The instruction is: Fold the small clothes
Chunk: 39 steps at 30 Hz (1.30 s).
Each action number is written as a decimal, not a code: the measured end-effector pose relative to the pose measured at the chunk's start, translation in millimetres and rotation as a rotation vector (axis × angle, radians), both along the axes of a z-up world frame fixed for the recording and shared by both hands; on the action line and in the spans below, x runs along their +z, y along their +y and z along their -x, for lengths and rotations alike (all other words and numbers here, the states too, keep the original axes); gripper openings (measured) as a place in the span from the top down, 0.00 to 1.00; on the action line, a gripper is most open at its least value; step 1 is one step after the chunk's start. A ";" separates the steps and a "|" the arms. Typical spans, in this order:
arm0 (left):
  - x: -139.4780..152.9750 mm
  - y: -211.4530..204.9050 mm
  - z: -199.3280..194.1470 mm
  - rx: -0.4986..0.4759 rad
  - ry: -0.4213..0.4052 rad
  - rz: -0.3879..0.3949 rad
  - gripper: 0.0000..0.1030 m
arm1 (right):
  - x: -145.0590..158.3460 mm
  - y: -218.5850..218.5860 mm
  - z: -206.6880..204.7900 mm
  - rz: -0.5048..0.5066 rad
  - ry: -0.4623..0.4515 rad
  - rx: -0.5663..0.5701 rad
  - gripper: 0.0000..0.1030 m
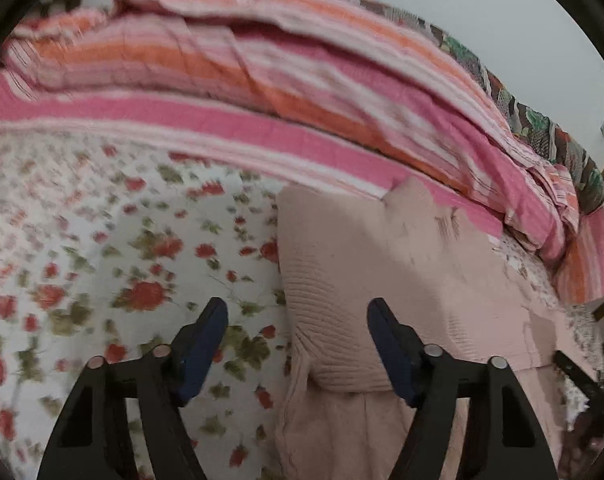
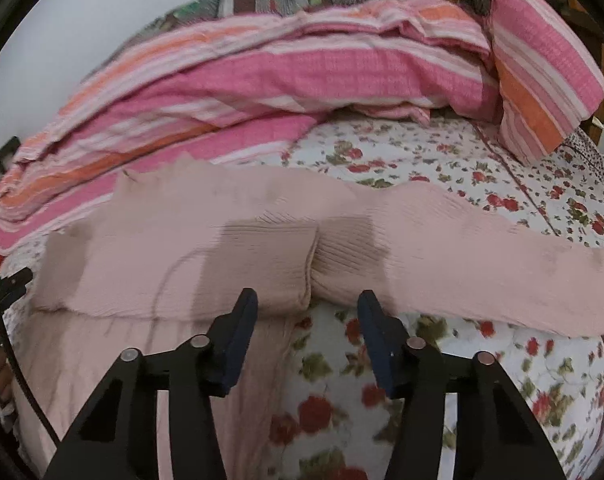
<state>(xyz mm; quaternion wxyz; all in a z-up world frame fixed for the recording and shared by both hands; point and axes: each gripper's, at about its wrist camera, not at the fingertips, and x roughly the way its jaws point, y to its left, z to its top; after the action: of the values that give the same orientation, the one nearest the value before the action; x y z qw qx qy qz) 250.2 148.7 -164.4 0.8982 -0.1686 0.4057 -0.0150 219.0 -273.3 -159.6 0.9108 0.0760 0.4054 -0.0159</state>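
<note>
a pale pink knit garment [image 2: 262, 240] lies spread on the floral bedsheet [image 2: 442, 168] of a bed, one sleeve stretched toward the bed's right side, a striped pink and orange blanket [image 2: 262, 72] bunched along the far edge. the left claw [image 1: 298, 312] hovers with jaws apart over the garment's left edge, gripping nothing. the right claw [image 2: 308, 304] hangs jaws apart at its ribbed near hem, pads clear of the cloth.
</note>
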 end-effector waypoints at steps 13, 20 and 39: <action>-12.0 -5.3 -19.1 -0.059 0.015 -0.041 0.82 | 0.8 7.5 7.0 0.098 -0.019 0.039 0.47; 12.3 -29.5 4.1 -0.094 -0.053 -0.169 0.73 | 7.9 -46.8 39.8 0.093 -0.047 -0.055 0.42; -20.8 -51.8 7.9 -0.108 0.005 -0.256 0.21 | -21.2 -240.0 129.7 -0.118 -0.138 -0.380 0.37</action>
<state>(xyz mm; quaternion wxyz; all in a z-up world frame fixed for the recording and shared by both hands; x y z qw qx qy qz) 242.2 96.8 -185.2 0.9091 -0.0308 0.4152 -0.0108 89.3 -513.3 -180.9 0.9110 0.2051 0.3208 -0.1585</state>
